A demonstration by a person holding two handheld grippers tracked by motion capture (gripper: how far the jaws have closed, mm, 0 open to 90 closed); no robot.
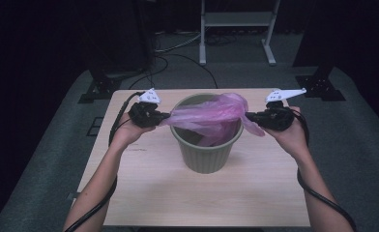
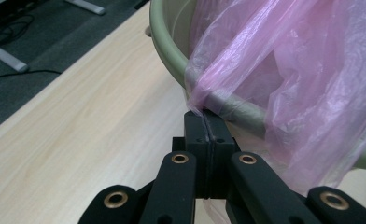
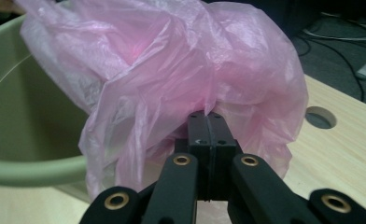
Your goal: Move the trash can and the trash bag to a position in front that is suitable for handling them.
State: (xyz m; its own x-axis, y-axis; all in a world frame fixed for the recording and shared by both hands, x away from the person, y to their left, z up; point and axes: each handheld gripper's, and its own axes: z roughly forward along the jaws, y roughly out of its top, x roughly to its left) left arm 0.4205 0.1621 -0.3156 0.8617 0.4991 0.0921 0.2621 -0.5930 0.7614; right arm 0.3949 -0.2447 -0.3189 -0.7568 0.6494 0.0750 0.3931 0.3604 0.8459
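Pink bag (image 1: 211, 113) stretches over bin rim (image 1: 178, 133), pinched by left claw (image 1: 164, 116) and right claw (image 1: 249, 116).

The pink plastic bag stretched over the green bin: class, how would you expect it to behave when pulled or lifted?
The pink plastic bag is probably floppy: it sags and crumples between the left claw and right claw. It looks very light, thin enough to see through. It may tear or slip if pulled hard over the green bin rim, since each claw pinches only a small fold.
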